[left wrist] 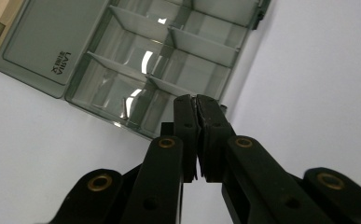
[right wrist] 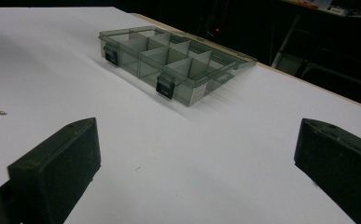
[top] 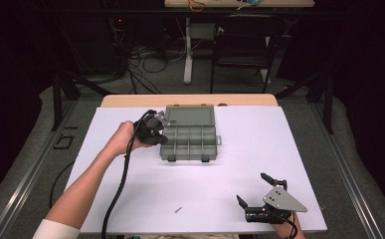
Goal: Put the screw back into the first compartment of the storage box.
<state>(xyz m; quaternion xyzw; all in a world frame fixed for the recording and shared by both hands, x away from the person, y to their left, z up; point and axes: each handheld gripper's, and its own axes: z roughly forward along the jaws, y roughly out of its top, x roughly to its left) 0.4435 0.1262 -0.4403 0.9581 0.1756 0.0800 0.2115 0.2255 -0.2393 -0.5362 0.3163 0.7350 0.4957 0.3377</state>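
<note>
The compartment box [top: 190, 139] sits open at the centre of the high view on the white surface [top: 130, 199], its lid [top: 190, 115] laid flat toward the top. The left tool [top: 161, 134], jaws pinched together with nothing visibly between them, hovers at the box's left edge over the compartments. The right tool [top: 252, 190], jaws spread wide and empty, rests at the lower right. A small screw [top: 178, 210] lies at bottom centre, likely the next pickup. Open room surrounds it; the surface's near edge is close.

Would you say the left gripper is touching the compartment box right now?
Cannot tell: in the left gripper view the shut left gripper overlaps the compartment box rim, no gap or contact plain.
</note>
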